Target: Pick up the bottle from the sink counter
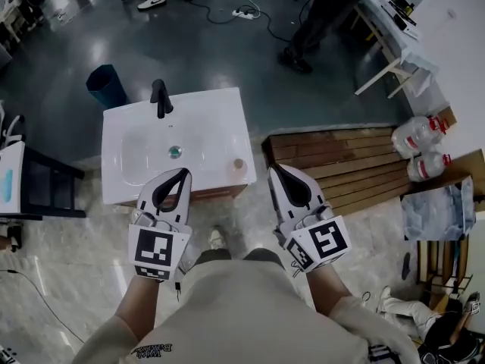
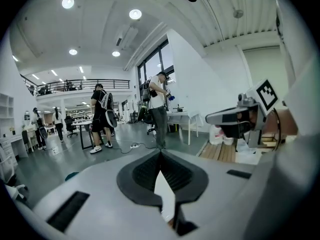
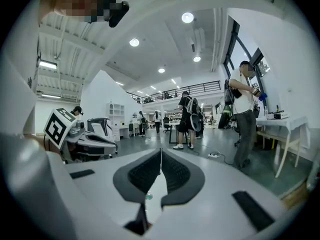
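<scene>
The left hand-held gripper [image 1: 183,173] is fully closed. In its own view the two dark ribbed pads meet along one line at the tip [image 2: 160,152], with nothing between them. The right hand-held gripper [image 1: 273,167] is closed the same way, its pads pressed together at the tip [image 3: 160,151] and holding nothing. Neither one touches any object.

In the head view both are held side by side above the near edge of the white sink worktop [image 1: 220,116], tips pointing toward the far side. The left one hangs over the near middle of the worktop. The right one sits just past the worktop's near right corner, over the left end of a slatted wooden bench [image 1: 341,165].

The bottle [image 1: 239,164] stands on the near right corner of the worktop, seen from above as a small pale round top. It lies between the two hand-held grippers, nearer the right one and apart from both.

A black faucet [image 1: 160,98] rises at the far edge of the worktop, and a greenish drain [image 1: 175,152] sits in the basin. A blue bin [image 1: 105,86] stands on the floor to the far left of the worktop. Two large clear jugs [image 1: 420,146] rest at the right end of the bench.
</scene>
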`<state>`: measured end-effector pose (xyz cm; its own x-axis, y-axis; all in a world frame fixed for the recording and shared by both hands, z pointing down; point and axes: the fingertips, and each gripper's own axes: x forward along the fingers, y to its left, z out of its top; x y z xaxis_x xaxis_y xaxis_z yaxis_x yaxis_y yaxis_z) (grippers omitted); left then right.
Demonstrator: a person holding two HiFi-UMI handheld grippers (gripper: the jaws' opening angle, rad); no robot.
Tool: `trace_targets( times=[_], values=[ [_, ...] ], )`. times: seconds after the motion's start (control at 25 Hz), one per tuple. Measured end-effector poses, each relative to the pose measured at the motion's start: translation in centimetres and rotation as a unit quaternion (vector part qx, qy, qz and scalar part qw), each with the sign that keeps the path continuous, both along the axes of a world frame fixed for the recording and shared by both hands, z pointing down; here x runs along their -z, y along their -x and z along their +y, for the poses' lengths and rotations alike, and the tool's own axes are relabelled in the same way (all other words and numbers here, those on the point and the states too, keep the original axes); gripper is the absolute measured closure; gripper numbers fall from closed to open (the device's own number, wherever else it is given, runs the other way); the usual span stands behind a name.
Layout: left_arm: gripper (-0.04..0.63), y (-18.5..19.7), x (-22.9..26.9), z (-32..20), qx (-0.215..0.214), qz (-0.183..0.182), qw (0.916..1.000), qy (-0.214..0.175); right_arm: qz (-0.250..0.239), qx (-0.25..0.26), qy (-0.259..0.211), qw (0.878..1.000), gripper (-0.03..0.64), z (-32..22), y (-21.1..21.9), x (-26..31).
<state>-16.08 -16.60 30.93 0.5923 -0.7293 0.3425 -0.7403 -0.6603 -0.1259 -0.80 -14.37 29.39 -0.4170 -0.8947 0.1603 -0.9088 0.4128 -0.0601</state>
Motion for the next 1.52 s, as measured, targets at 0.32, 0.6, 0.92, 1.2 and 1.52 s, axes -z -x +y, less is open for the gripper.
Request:
trace_targets(
  times=[0.32, 0.6, 0.92, 1.2, 1.52],
  values=[
    [0.589, -1.6, -0.2, -1.5, -0.009, -0.002, 1.0000, 0.003, -0.001, -0.013, 0.009, 1.000, 0.620, -1.2, -2.0, -0.8],
    [0.589, -3.1, -0.9, -2.8, 0.015, -0.002, 0.9998, 0.014, 0.002, 0.020, 0.008, 1.000, 0.618, -3.1, -3.0, -1.2],
    [0.589, -3.7, -1.8, -4.4, 0.040, -0.007, 0.9989, 0.021, -0.006, 0.062, 0.012, 0.998, 0.551, -5.8, -2.8, -2.7],
    [0.589, -3.3, -3.8, -6.9, 0.059, -0.022, 0.9977, 0.023, -0.036, 0.106, 0.035, 0.993, 0.363, -8.2, -0.4, -6.6],
    [0.589, -4.4, -8.0, -8.4, 0.053, -0.025, 0.9969, 0.052, -0.005, 0.175, 0.100, 0.980, 0.284, -9.0, 2.6, -14.8]
  ],
)
